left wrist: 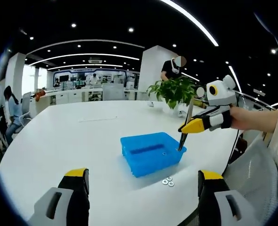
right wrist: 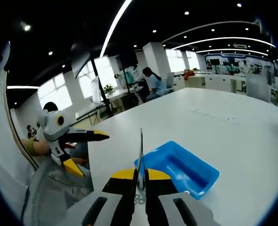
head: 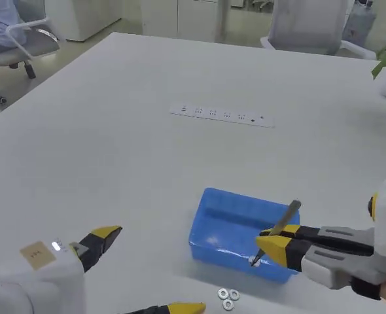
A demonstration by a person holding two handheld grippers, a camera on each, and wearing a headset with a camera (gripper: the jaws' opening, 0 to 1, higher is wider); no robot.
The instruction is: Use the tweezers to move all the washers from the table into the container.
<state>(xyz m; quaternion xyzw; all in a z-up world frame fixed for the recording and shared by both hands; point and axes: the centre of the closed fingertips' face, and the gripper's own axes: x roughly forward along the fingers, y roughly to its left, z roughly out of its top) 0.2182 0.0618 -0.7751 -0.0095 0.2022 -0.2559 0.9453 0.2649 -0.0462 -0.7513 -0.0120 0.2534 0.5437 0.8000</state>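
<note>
Right gripper (head: 275,243) clamped on tweezers (head: 290,214), tips at container's (head: 209,219) near wall, probably to drop a washer. Left gripper (head: 156,268) jaws apart, idle beside container. Three washers (head: 228,298) lie just outside it.

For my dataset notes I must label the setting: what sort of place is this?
Probably an open-plan office or lab: a large white table with a socket strip on it, a wheeled office chair beside it, and long ceiling light strips over rows of desks further back.
</note>
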